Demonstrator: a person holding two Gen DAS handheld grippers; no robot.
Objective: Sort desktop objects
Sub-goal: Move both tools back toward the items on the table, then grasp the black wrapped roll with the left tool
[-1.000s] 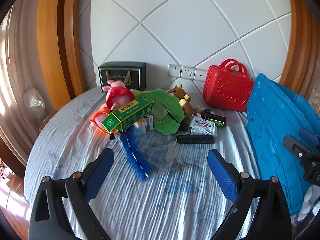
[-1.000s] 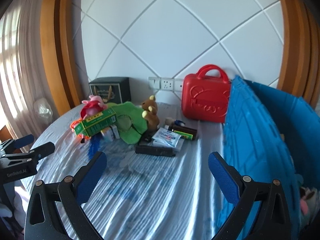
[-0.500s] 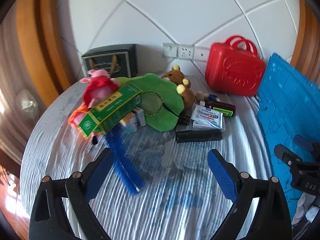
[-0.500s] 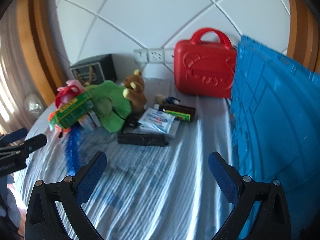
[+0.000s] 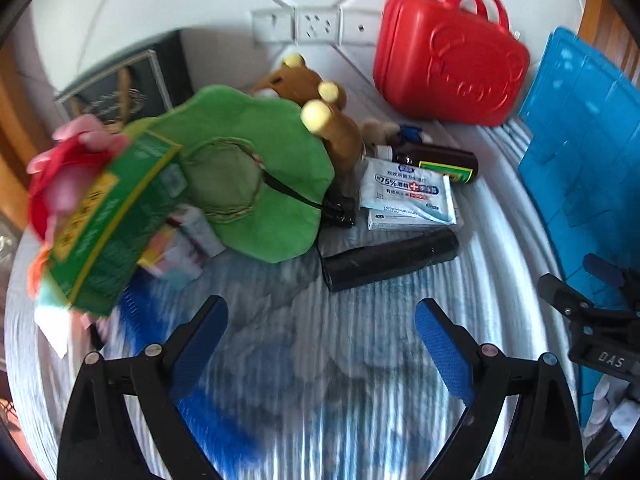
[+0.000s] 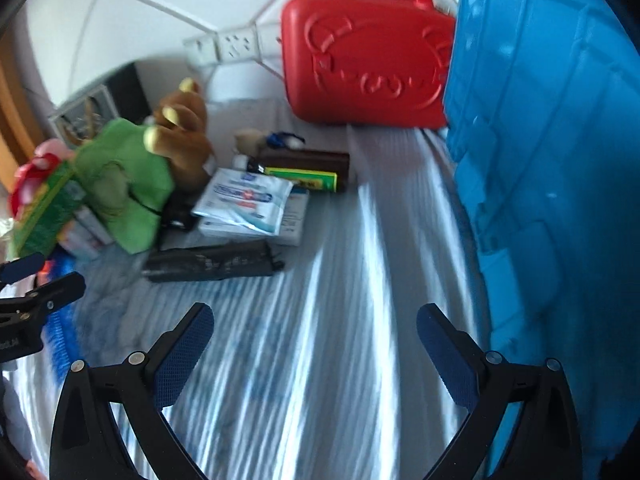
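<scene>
White padded wall panels and a row of sockets (image 5: 304, 26) are seen behind a counter (image 5: 360, 360) covered with a striped blue-and-white cloth. On it a heap of things is gathered: a green cloth hat (image 5: 256, 172), a brown plush bear (image 5: 320, 120) leaning on the hat, a green carton (image 5: 108, 220) tilted over a pink plush toy (image 5: 68, 168), a wipes packet (image 5: 408, 192) lying on a flat white box, a brown bottle (image 5: 436, 160) behind it, and a black roll (image 5: 390, 260) nearest the cameras. A red case (image 5: 448, 68) stands upright by the wall, just beside a blue crate (image 6: 552, 160). From the left wrist the carton, the toy and a dark box (image 5: 120, 84) are shown large, with a blurred blue brush (image 5: 136, 308) at the carton's foot; from the right wrist the crate's ribbed wall fills the right side. The left gripper (image 5: 320, 344) is held above the cloth, fingers spread wide, nothing between them; the right gripper (image 6: 316, 340) is likewise wide apart and holds nothing, short of the black roll.
</scene>
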